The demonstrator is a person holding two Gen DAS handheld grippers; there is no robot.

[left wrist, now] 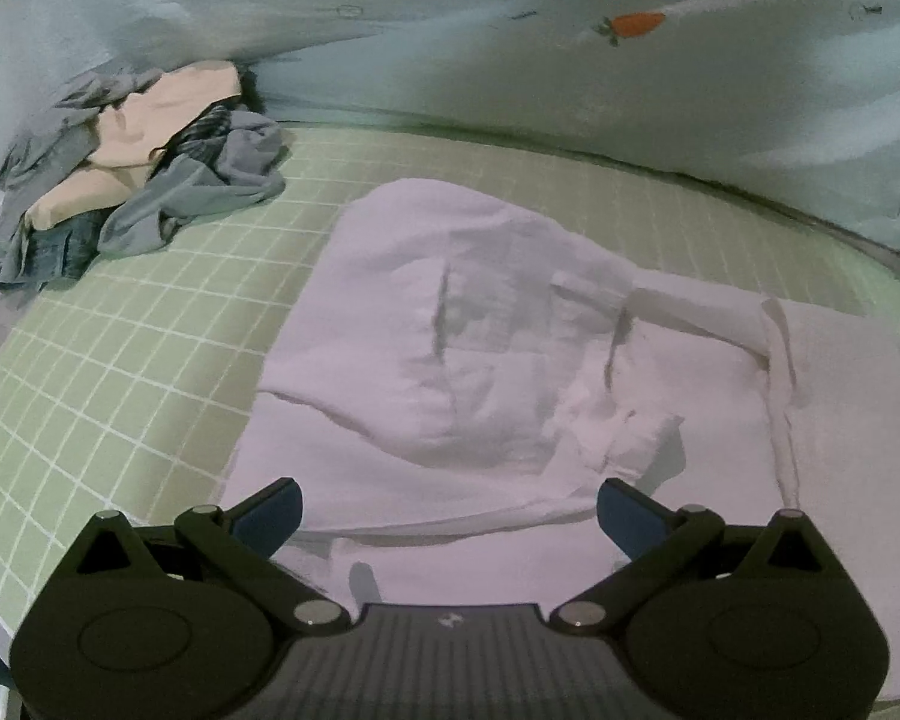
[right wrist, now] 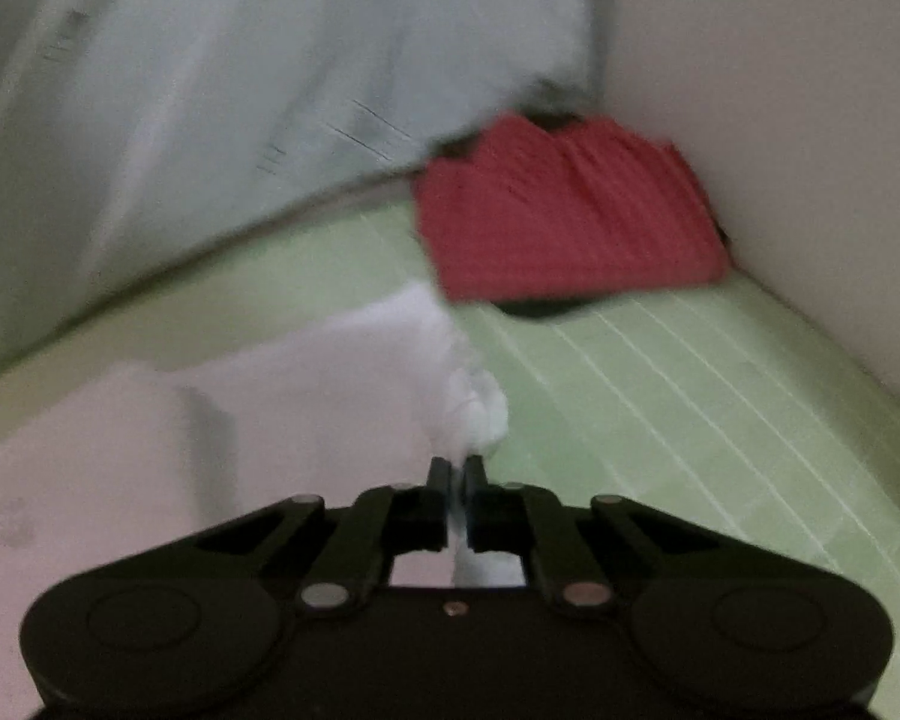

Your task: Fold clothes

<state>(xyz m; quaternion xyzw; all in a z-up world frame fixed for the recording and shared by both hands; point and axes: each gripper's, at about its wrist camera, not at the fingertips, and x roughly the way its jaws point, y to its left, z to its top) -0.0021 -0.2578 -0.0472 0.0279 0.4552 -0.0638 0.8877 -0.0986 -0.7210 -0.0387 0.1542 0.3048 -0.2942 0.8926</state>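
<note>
Garment: the white garment (left wrist: 510, 360) is lying spread on the green checked bed sheet (left wrist: 120, 360), half folded.
Handling: you are working with light, limp cloth that is likely sagging and slipping; take it at an edge or corner.
Right gripper (right wrist: 457, 471): clenched, pinching a bunched white edge.
Left gripper (left wrist: 450, 510): released, spread wide, hovering over the near hem.
Others: the unfolded pile (left wrist: 138, 180) and the red folded item (right wrist: 570, 216) are lying apart.

green checked bed sheet (left wrist: 150, 324) lies bare left of the white garment (left wrist: 480, 360); clothes pile (left wrist: 144, 180) blocks far left, red cloth (right wrist: 570, 210) and wall (right wrist: 780, 120) far right.
</note>
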